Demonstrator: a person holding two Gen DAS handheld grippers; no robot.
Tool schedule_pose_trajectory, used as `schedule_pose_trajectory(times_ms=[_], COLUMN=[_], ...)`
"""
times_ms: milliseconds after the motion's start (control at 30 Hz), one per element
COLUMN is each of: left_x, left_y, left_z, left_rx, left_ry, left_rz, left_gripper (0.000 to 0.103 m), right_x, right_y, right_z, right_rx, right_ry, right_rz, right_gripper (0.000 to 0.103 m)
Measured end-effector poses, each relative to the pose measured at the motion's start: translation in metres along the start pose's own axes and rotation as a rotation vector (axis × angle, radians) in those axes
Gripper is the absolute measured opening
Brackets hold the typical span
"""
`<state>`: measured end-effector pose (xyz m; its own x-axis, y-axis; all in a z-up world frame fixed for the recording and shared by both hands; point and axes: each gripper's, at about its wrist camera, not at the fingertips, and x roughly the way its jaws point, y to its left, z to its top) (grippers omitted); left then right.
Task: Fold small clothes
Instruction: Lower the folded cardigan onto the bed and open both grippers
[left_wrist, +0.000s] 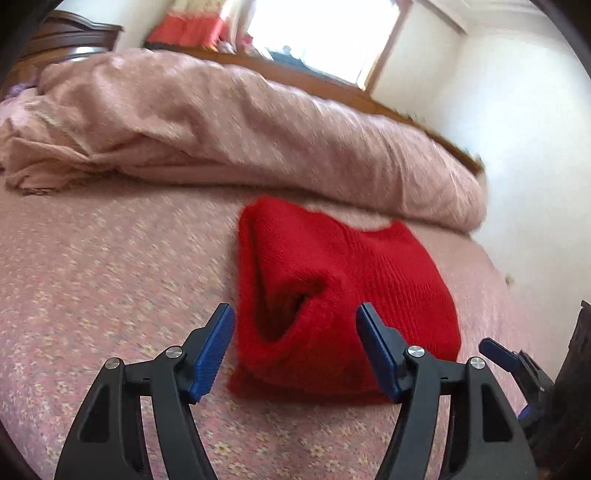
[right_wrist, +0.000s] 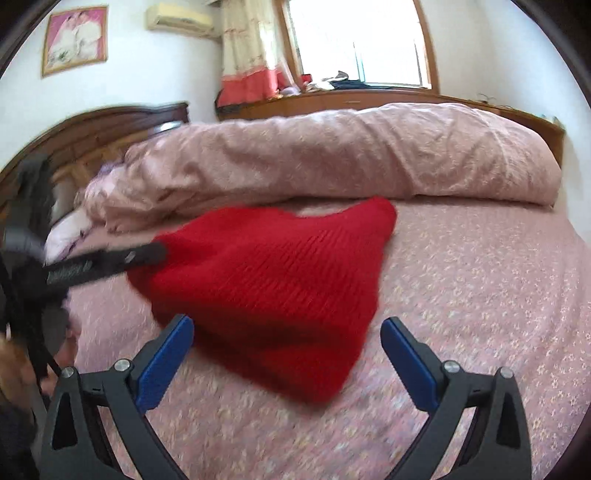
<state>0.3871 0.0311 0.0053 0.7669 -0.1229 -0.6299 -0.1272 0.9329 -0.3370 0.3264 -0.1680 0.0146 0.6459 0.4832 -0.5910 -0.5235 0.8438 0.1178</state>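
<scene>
Both the left gripper (left_wrist: 295, 332) and right gripper (right_wrist: 286, 354) hover released, nothing between their pads. Just beyond, the red knit (right_wrist: 266, 266) lies on the bed (right_wrist: 480, 295) (one opening gapes); the loose fold may spring apart. Quilt (right_wrist: 332, 155) behind.

A bedroom in a home. A wide bed (right_wrist: 461, 295) with a pink flowered sheet fills the view, a rumpled pink duvet (right_wrist: 351, 155) heaped along its far side and a dark carved wooden headboard (right_wrist: 110, 125) at one end. On the white wall hang a framed portrait (right_wrist: 75, 38) and an air-conditioning unit (right_wrist: 177, 18). A curtain (right_wrist: 251, 51) with a red hem hangs beside a bright window (right_wrist: 354, 40), above what seems a low wooden cabinet (right_wrist: 332, 101), though blur hides detail.
</scene>
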Motion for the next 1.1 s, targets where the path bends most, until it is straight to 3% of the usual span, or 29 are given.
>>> schedule_pose_trajectory(times_ms=[67,100,133,167,200,333,400,533,633,700,833,933,1100], left_x=[0.006,0.007,0.008,0.007,0.005,0.003,0.005,0.005,-0.010,-0.029,-0.058,-0.069,-0.085], left_y=[-0.007,-0.010,-0.011,-0.010,-0.008,-0.011,-0.017,-0.022,-0.025,-0.027,-0.026,-0.023,-0.021], left_z=[-0.005,-0.007,-0.009,-0.011,-0.013,-0.018,-0.019,-0.017,-0.013,-0.012,-0.017,-0.032,-0.060], left_rx=[0.044,0.060,0.063,0.051,0.037,0.033,0.069,0.122,0.134,0.148,0.184,0.222,0.208], left_ry=[0.000,-0.006,0.002,0.000,-0.002,0.012,0.015,0.017,0.009,-0.039,-0.101,-0.078,-0.098], left_rz=[0.037,0.056,0.069,0.053,0.032,0.004,0.031,0.116,0.136,0.171,0.238,0.243,0.227], left_gripper=[0.047,0.021,0.021,0.021,0.019,0.019,0.019,0.031,0.036,0.039,0.040,0.040,0.043], right_x=[0.008,0.012,0.016,0.025,0.028,0.024,0.023,0.021,0.005,-0.003,-0.030,-0.050,-0.077], right_y=[0.011,0.014,0.016,0.014,0.009,-0.024,-0.027,-0.017,-0.010,-0.008,-0.004,-0.001,0.005], right_z=[-0.010,-0.015,-0.020,-0.025,-0.027,-0.018,-0.015,-0.021,-0.026,-0.025,-0.025,-0.025,-0.035], right_rx=[-0.081,-0.114,-0.141,-0.171,-0.166,0.005,-0.004,-0.013,-0.017,0.004,0.067,0.098,0.093], right_ry=[0.039,0.060,0.083,0.117,0.129,0.112,0.111,0.129,0.083,0.055,-0.007,-0.056,-0.108], right_rz=[-0.056,-0.076,-0.099,-0.175,-0.210,-0.176,-0.211,-0.189,-0.175,-0.160,-0.160,-0.160,-0.160], right_gripper=[0.096,0.087,0.052,0.032,0.032,0.028,0.028,0.033,0.034,0.035,0.044,0.054,0.055])
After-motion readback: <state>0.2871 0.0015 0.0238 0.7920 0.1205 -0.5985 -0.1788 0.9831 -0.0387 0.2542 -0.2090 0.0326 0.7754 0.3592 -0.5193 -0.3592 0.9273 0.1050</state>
